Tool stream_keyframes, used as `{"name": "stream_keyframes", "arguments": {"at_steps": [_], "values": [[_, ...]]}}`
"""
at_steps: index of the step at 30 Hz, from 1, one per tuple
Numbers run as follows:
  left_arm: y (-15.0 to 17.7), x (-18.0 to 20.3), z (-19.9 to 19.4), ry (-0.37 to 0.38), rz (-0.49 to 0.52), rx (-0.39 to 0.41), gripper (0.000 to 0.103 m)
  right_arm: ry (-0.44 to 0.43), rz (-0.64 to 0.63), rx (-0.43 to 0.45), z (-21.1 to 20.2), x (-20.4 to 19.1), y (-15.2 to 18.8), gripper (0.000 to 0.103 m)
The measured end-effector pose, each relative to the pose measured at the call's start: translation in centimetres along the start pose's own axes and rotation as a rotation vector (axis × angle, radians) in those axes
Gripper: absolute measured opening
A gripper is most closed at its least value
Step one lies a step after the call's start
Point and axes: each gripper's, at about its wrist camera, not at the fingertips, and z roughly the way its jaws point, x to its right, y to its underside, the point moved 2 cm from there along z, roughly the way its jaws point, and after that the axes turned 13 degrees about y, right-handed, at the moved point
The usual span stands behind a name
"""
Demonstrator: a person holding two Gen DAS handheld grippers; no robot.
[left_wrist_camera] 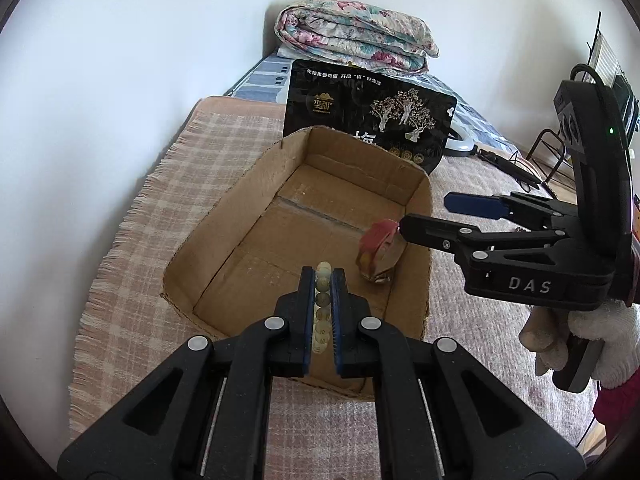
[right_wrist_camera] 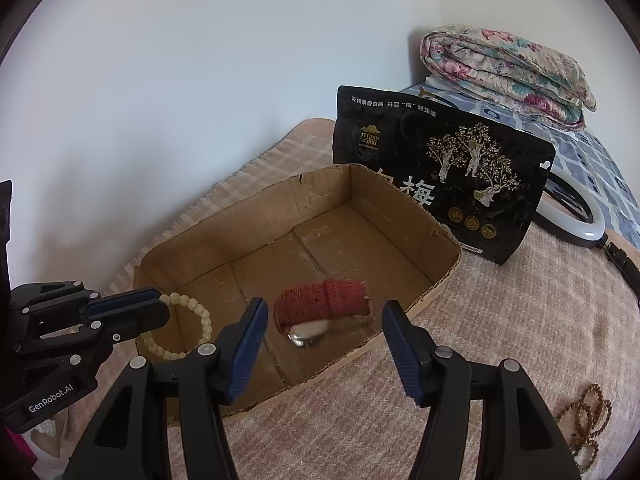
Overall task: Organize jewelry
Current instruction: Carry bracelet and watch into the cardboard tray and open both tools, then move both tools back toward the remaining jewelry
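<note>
An open cardboard box (left_wrist_camera: 240, 208) (right_wrist_camera: 256, 208) sits on a pink plaid blanket. My left gripper (left_wrist_camera: 323, 280) (right_wrist_camera: 158, 312) is shut on a pale bead bracelet (left_wrist_camera: 322, 308) (right_wrist_camera: 200, 316) and holds it over the box's near left corner. My right gripper (right_wrist_camera: 324, 320) (left_wrist_camera: 424, 212) is open above the box's near side. A watch with a red woven strap (right_wrist_camera: 324, 300) (left_wrist_camera: 378, 248) lies inside the box, below and between the right fingers, apart from them. A brown bead string (right_wrist_camera: 588, 420) lies on the blanket at the right.
A black snack bag (right_wrist_camera: 440, 168) (left_wrist_camera: 368, 108) stands behind the box. A white ring light (right_wrist_camera: 580, 216) lies to its right. A folded floral quilt (right_wrist_camera: 504, 68) (left_wrist_camera: 352, 36) rests at the back. A white wall runs along the left.
</note>
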Motion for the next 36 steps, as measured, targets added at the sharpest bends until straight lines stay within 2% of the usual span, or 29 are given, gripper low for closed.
{"name": "stream_keyframes", "arguments": {"at_steps": [2, 3, 4, 5, 15, 18, 28, 33, 36], "values": [[0.0, 0.0, 0.0, -0.009, 0.006, -0.002, 0.008, 0.001, 0.015, 0.010, -0.1, 0.2, -0.1, 0.077], [0.0, 0.0, -0.1, -0.014, 0.011, 0.002, 0.021, 0.000, 0.020, 0.011, -0.2, 0.3, -0.2, 0.077], [0.0, 0.0, -0.3, -0.019, 0.013, 0.005, 0.040, 0.000, 0.024, 0.012, -0.3, 0.4, -0.3, 0.077], [0.0, 0.1, -0.4, -0.024, 0.012, 0.013, 0.045, 0.001, 0.027, 0.013, -0.5, 0.5, -0.2, 0.077], [0.2, 1.2, -2.1, -0.031, 0.007, 0.035, 0.045, 0.035, 0.039, 0.041, -3.4, 1.8, 0.0, 0.082], [0.3, 2.2, -2.8, -0.032, 0.016, 0.044, 0.045, 0.051, 0.044, 0.062, -4.8, 2.2, 0.1, 0.086], [0.4, 5.9, -5.1, -0.022, 0.049, 0.078, 0.045, 0.110, 0.029, 0.114, -10.0, 3.8, 1.3, 0.090], [0.9, 7.8, -5.8, -0.009, 0.067, 0.085, 0.045, 0.163, 0.016, 0.138, -12.7, 5.0, 2.7, 0.101], [1.1, 9.1, -6.0, 0.011, 0.077, 0.086, 0.045, 0.203, 0.013, 0.151, -14.3, 5.9, 3.5, 0.103]]}}
